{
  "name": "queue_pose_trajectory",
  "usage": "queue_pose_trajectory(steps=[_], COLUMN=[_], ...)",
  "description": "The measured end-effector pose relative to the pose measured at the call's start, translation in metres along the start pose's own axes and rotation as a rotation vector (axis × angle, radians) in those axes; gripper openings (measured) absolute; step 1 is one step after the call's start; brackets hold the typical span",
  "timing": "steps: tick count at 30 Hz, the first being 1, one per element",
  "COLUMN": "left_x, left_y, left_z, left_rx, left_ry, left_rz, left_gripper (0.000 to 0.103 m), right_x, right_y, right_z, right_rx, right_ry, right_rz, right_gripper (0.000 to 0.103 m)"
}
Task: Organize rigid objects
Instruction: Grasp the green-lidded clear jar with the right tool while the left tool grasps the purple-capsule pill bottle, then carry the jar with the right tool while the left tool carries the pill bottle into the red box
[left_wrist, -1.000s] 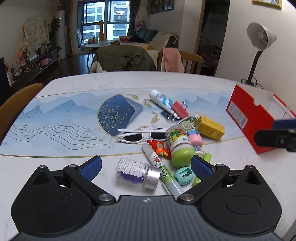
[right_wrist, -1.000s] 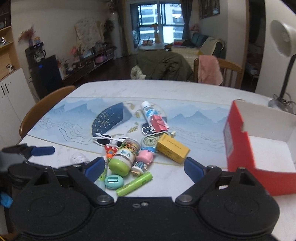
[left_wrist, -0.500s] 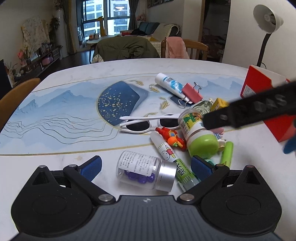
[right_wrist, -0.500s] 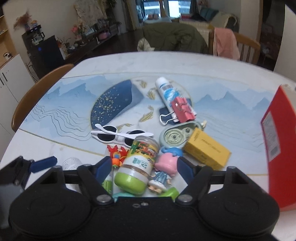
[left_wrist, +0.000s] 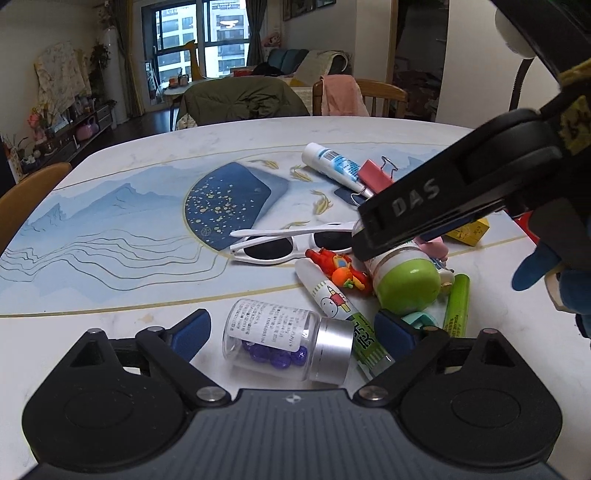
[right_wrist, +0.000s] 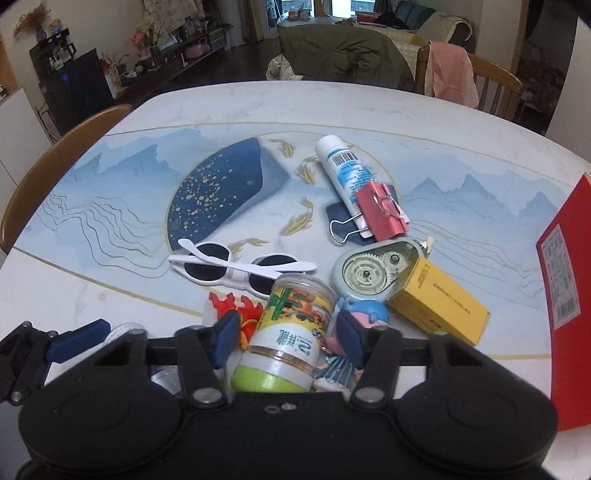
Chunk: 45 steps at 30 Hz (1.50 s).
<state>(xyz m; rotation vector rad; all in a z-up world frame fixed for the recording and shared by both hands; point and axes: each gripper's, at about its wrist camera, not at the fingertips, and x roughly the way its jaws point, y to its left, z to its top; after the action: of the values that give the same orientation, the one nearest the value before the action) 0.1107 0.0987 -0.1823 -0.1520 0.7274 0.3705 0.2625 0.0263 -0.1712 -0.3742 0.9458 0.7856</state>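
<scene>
A pile of small objects lies on the table. My left gripper is open around a clear bottle of purple beads with a silver cap, not touching it. My right gripper is open around a green-lidded jar, blue pads on either side with small gaps; the jar also shows in the left wrist view. Nearby lie white sunglasses, an orange toy, a glue stick, a pink figure, a yellow box, a tape dispenser, a white tube and a red binder clip.
A red box stands at the right edge of the table. A green marker and a teal item lie by the jar. Wooden chairs stand at the far side and left.
My right gripper has moved forward and down over the pile and narrowed around the green-lidded jar. My left gripper has edged closer to the bead bottle.
</scene>
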Motion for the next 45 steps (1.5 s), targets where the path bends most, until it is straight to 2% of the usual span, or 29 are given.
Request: queue_pose_trajectory(steps=[3, 6, 8, 13, 18, 32, 45], left_x=[-0.001, -0.003, -0.004, -0.006, -0.019, -0.077, -0.100], left_y=[0.002, 0.005, 0.008, 0.011, 0.013, 0.004, -0.040], left_z=[0.000, -0.001, 0.000, 0.003, 0.010, 0.039, 0.086], left_rx=[-0.004, -0.008, -0.014, -0.003, -0.008, 0.025, 0.108], left_ry=[-0.002, -0.008, -0.011, -0.011, -0.022, -0.079, -0.133], left_rz=[-0.010, -0.009, -0.023, -0.026, -0.061, -0.187, -0.314], left_gripper=[0.085, 0.080, 0.072, 0.072, 0.072, 0.071, 0.071], right_x=[0.002, 0.002, 0.001, -0.008, -0.030, -0.121, -0.188], right_y=[0.001, 0.000, 0.000, -0.002, -0.003, -0.022, -0.089], right_z=[0.000, 0.000, -0.001, -0.002, -0.005, -0.015, -0.015], right_rx=[0.005, 0.026, 0.035, 0.066, 0.091, 0.188, 0.288], right_ry=[0.000, -0.003, -0.007, -0.014, -0.047, -0.154, -0.215], right_rz=[-0.018, -0.020, -0.027, -0.033, -0.041, -0.059, -0.098], right_gripper=[0.045, 0.044, 0.044, 0.043, 0.041, 0.039, 0.039])
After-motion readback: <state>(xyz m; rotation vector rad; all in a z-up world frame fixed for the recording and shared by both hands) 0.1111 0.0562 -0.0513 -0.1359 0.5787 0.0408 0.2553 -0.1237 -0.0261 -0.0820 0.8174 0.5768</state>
